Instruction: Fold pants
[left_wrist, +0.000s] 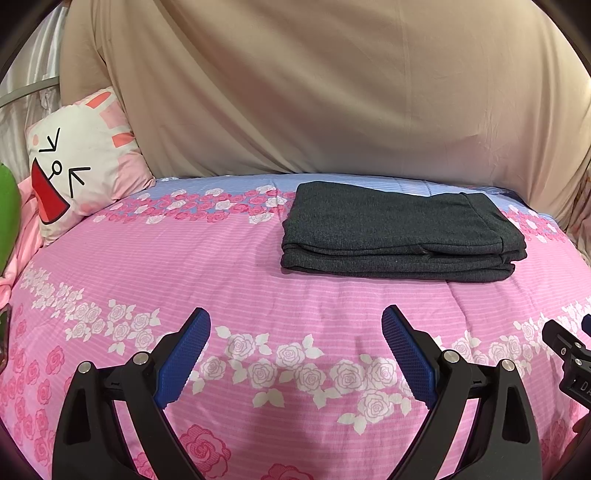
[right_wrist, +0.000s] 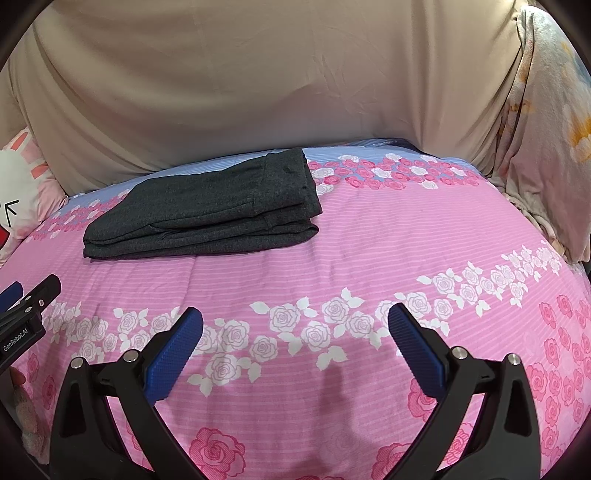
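Pants (left_wrist: 400, 230), dark grey and folded into a neat stacked rectangle, lie flat toward the far side of a pink rose-print bedspread (left_wrist: 229, 266), where its pink turns to a pale blue band. A beige sheet (left_wrist: 314, 85) hangs as a backdrop just behind them. At the far left, a white and pink cartoon rabbit pillow (left_wrist: 79, 162) leans on the bedspread's edge, well apart from the pants, with something green (left_wrist: 7, 210) beside it. A flowered pale cloth (right_wrist: 546, 122) hangs at the right edge.

The left gripper (left_wrist: 295, 325) hovers over the near part of the bedspread, its blue-padded fingers (left_wrist: 184, 358) spread wide and holding nothing. The right gripper (right_wrist: 295, 321) hovers beside it, fingers equally wide and empty. Bare bedspread lies between both grippers and the pants, and more open bedspread stretches to either side of them.
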